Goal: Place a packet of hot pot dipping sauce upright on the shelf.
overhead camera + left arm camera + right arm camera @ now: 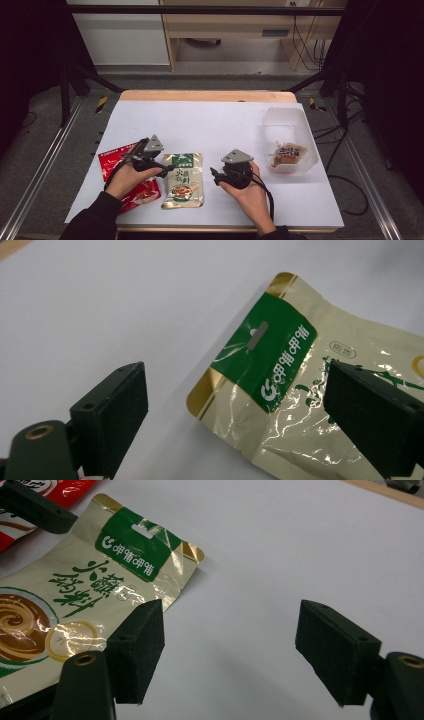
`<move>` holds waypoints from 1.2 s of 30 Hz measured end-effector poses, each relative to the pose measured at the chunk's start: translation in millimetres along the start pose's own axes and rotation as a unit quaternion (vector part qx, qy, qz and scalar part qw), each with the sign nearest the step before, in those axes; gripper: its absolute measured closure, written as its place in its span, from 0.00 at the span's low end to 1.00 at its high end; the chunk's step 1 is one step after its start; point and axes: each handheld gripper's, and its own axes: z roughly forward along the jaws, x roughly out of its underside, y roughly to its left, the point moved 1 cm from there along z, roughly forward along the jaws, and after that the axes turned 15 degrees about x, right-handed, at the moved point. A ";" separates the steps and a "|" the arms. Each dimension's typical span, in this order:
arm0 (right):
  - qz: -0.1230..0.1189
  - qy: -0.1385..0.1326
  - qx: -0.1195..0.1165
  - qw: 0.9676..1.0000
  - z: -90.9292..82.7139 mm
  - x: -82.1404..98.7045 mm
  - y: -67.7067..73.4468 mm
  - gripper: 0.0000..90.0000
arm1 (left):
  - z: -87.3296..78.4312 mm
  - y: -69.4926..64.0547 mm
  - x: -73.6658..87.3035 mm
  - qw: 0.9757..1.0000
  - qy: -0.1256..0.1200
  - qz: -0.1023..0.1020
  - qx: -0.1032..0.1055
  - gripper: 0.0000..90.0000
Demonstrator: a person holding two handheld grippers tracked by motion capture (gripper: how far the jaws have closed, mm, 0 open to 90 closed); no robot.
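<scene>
A gold pouch with a green header point(183, 180) lies flat near the table's front, left of centre. In the left gripper view its header end point(280, 355) lies under and between the wide-apart jaws of my left gripper point(236, 376); the pads press on nothing. In the high view this left gripper point(167, 167) reaches over the pouch's top left corner. My right gripper point(214, 175) sits low, just right of the pouch, and points left. Its jaws point(230, 615) stand open over bare white table, with the pouch point(75, 595) beside the left jaw.
A red pouch point(114, 161) lies under my left hand, left of the gold one. A clear plastic tub point(300, 125) at the right holds a brown-and-white pouch point(289, 154). White sheet point(210, 125) covers the table; a wooden edge runs along the back.
</scene>
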 end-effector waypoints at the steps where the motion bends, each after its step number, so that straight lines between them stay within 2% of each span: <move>1: 0.000 0.000 0.000 1.000 0.0 0.0 0.0 0.31 | 0.0 0.0 0.0 1.000 0.000 0.000 0.000 0.12; 2: 0.004 0.002 -0.001 1.000 0.5 0.7 0.9 0.31 | 3.6 0.7 1.8 1.000 0.014 0.001 -0.002 0.12; 6: -0.022 0.000 0.001 1.000 2.1 0.4 5.1 0.31 | 5.6 6.2 7.7 1.000 0.016 -0.011 -0.010 0.12; 9: -0.023 0.000 0.002 1.000 0.9 1.1 4.1 0.31 | 7.5 8.6 10.7 1.000 0.026 -0.015 -0.005 0.13; 13: -0.025 0.002 0.000 1.000 1.3 1.8 2.8 0.31 | 11.4 9.2 11.1 0.999 0.031 -0.013 0.010 0.16; 16: -0.025 0.005 -0.001 1.000 2.1 2.1 3.1 0.31 | 14.2 8.5 12.6 0.999 0.046 -0.015 0.021 0.18; 19: -0.026 0.006 -0.002 1.000 2.8 2.2 3.7 0.31 | 13.1 5.9 13.2 0.998 0.034 -0.020 0.040 0.24; 22: -0.026 0.006 0.000 1.000 2.6 2.4 3.3 0.31 | 8.2 0.6 14.3 0.998 0.033 -0.013 0.045 0.28; 27: -0.027 0.005 0.000 1.000 2.5 2.5 3.0 0.31 | -5.3 -14.0 17.6 0.998 0.012 -0.007 0.056 0.39; 29: -0.029 0.006 -0.001 1.000 3.3 2.7 3.2 0.31 | -6.2 -17.3 17.7 0.999 0.017 0.000 0.052 0.42; 31: -0.031 0.008 0.001 0.999 3.9 2.8 4.0 0.31 | -6.7 -17.1 16.1 0.998 0.009 -0.014 0.053 0.48; 36: -0.041 0.009 0.003 0.999 4.2 3.3 5.3 0.31 | -2.7 -10.7 14.4 0.999 0.006 -0.026 0.038 0.61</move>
